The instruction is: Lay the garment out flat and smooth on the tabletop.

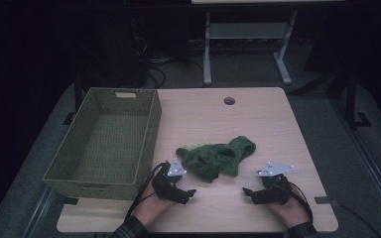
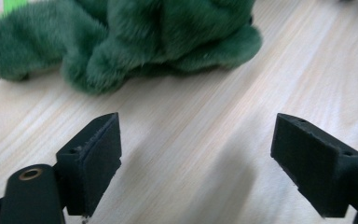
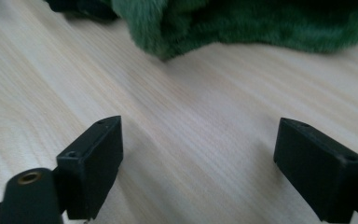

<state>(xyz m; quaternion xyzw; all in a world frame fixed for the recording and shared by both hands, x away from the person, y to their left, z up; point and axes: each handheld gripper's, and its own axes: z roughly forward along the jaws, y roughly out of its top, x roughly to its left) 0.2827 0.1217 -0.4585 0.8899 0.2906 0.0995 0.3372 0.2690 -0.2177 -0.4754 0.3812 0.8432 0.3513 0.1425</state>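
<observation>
A dark green plush toy (image 1: 217,156) with pale green spikes lies crumpled in the middle of the wooden table (image 1: 278,124). Just below and left of the toy, my left gripper (image 1: 190,193) rests low over the table, pointing right. In the left gripper view its jaws (image 2: 196,154) stand wide apart over bare wood, with the plush toy (image 2: 121,42) a short way ahead. At the toy's lower right, my right gripper (image 1: 247,192) points left. Its jaws (image 3: 198,163) are also spread with nothing between them, and the plush toy (image 3: 242,23) lies beyond them.
A green woven basket (image 1: 151,134) stands open on the table's left side, with nothing inside. A round cable hole (image 1: 229,100) sits near the far edge. Beyond the table stands a white desk frame (image 1: 207,54) on a dark floor.
</observation>
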